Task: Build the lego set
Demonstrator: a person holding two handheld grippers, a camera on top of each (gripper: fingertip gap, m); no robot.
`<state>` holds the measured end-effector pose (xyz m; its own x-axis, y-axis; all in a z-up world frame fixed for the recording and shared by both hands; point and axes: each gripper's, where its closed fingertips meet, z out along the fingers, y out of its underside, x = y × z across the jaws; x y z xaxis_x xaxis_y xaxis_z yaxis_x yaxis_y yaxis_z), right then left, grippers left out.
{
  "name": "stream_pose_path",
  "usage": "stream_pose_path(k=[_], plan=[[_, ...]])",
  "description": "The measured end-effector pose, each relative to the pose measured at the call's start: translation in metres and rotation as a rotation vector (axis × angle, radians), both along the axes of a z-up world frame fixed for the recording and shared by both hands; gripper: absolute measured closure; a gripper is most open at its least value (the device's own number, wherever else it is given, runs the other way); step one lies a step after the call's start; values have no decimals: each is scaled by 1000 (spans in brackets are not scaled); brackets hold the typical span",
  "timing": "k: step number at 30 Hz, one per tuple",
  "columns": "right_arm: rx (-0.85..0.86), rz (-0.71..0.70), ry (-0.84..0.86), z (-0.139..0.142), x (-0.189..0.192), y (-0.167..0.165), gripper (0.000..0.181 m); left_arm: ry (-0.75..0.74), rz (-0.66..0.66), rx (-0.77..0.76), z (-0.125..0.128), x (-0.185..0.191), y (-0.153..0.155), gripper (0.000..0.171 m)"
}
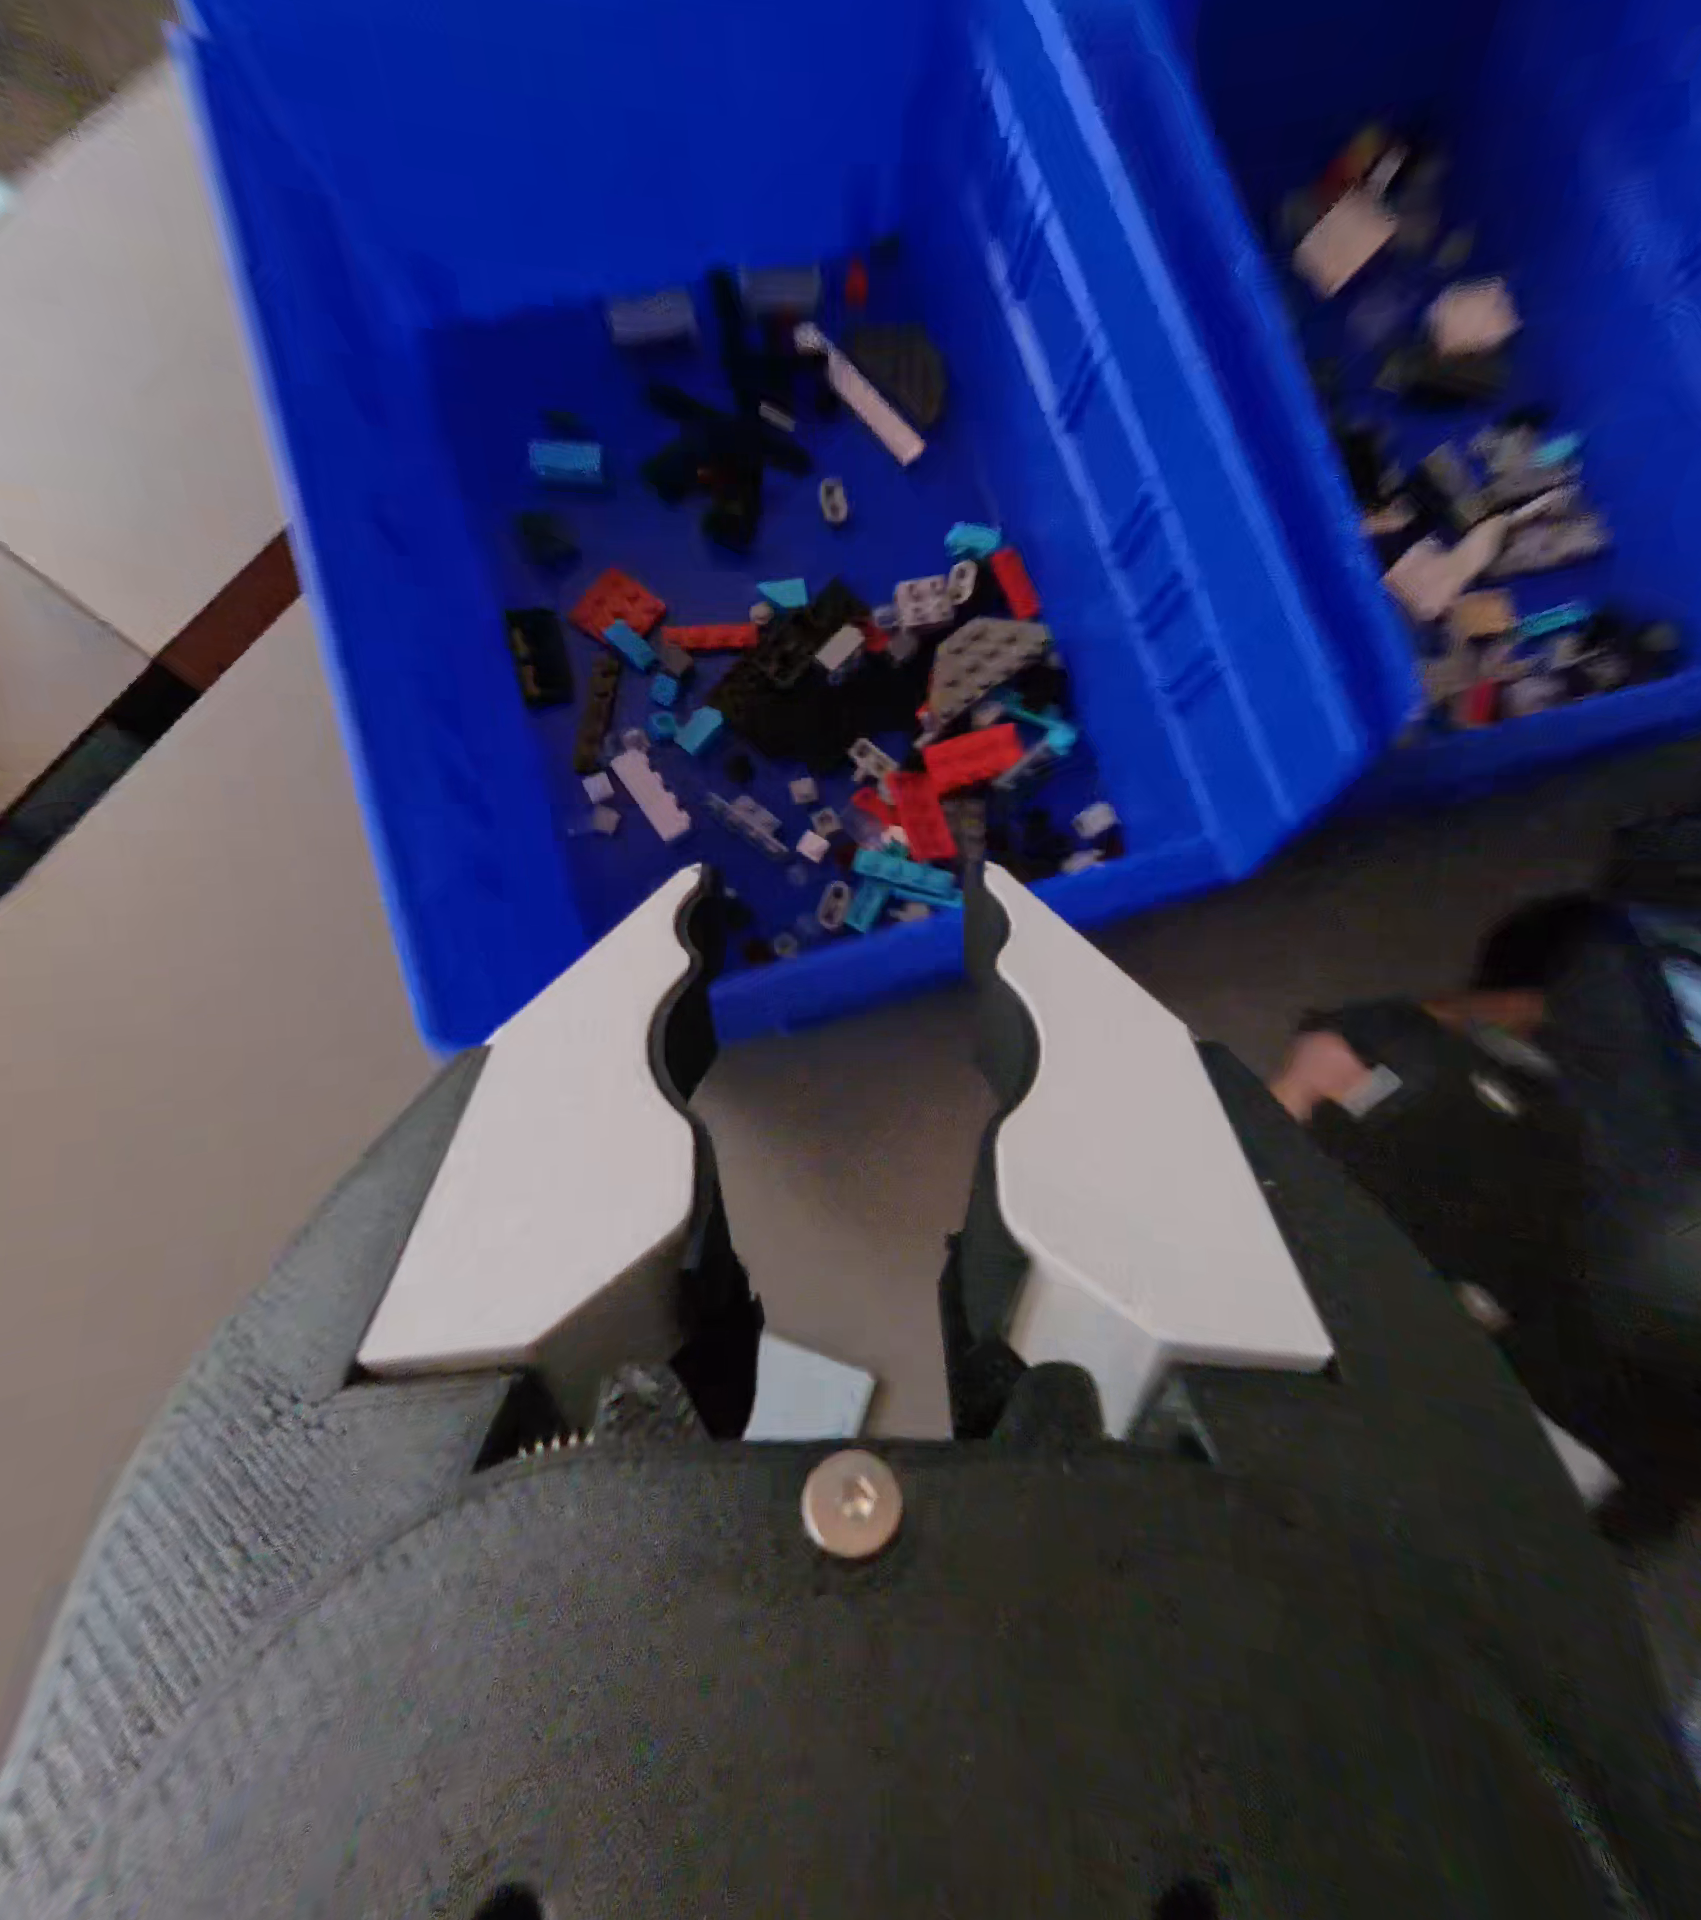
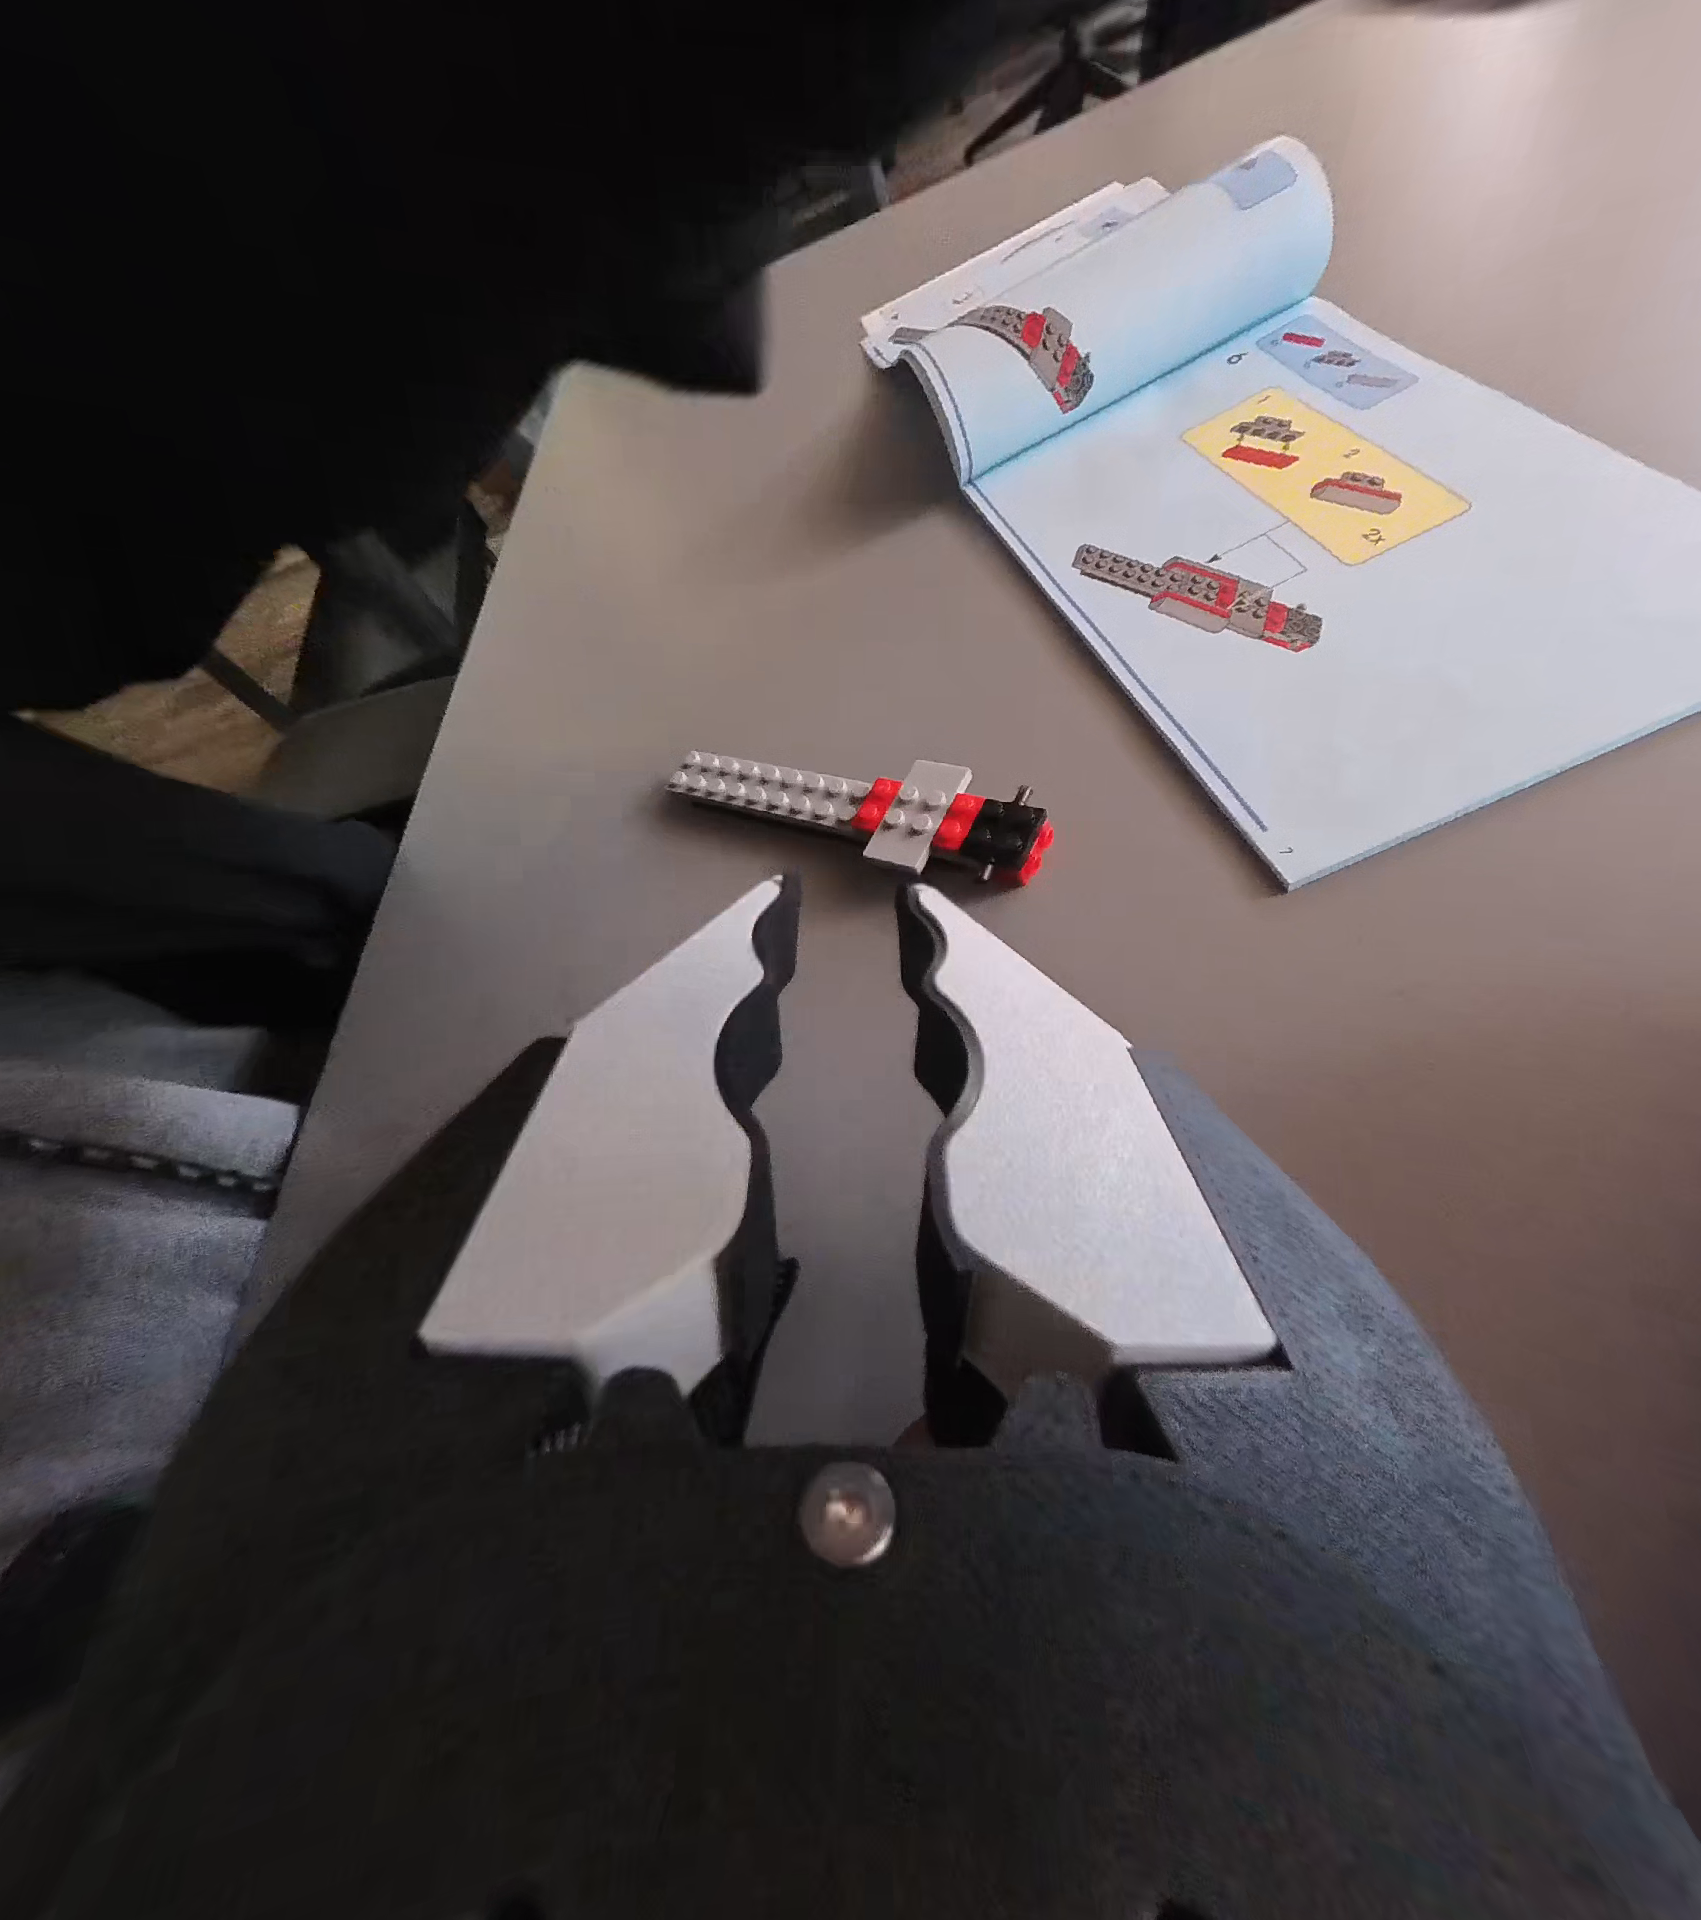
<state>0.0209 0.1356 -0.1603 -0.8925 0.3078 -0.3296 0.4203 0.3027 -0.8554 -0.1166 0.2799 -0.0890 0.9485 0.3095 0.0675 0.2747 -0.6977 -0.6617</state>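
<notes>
Hovering over the brick bin, half-built strip waiting on the bench

Your left tongs (image 1: pixel 841 883) hang just above the near wall of a blue bin (image 1: pixel 389 520), jaws parted wide, nothing between them. Loose bricks (image 1: pixel 804 686) lie on the bin floor: red, black, grey, turquoise, thickest toward its near right corner. A second blue bin (image 1: pixel 1656 364) stands against the first one's right wall, also holding mixed pieces, too blurred to sort out.

Your right tongs (image 2: pixel 846 894) sit low over the bench (image 2: pixel 1448 1143), jaws apart by a narrow gap, holding nothing. Just past the tips, not touching, lies the assembly (image 2: pixel 861 816): a long grey studded plate with red and black bricks at its right end and a light grey plate crossing it. It lies flat, near the bench's left edge. Farther back and to the right, an instruction booklet (image 2: pixel 1345 582) lies open, left page curled up. Dark cloth fills the space beyond the left edge.
</notes>
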Motion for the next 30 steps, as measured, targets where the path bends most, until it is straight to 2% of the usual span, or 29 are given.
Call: stream_pose_path(k=[3, 6, 8, 15, 21, 25, 30], plan=[[4, 2, 9, 0, 2, 1, 161, -59, -42, -229, -47, -19, 32, 128], [-13, 0, -2, 2, 1, 2, 161, -104, -25, -370, -88, -34, 39, 130], [-30, -3, -14, 3, 0, 3, 161, -113, -10, -411, -102, -38, 38, 132], [-53, -7, -37, 5, -1, 5, 161, -105, 8, -420, -104, -41, 38, 136], [-48, -6, -36, 5, -1, 5, 161, -151, -37, -522, -110, -39, 32, 140], [-54, -11, -38, 5, -1, 5, 161, -126, -48, -554, -113, -46, 30, 154], [-66, -16, -48, 6, -2, 6, 162, -128, -86, -492, -112, -43, 34, 155]])
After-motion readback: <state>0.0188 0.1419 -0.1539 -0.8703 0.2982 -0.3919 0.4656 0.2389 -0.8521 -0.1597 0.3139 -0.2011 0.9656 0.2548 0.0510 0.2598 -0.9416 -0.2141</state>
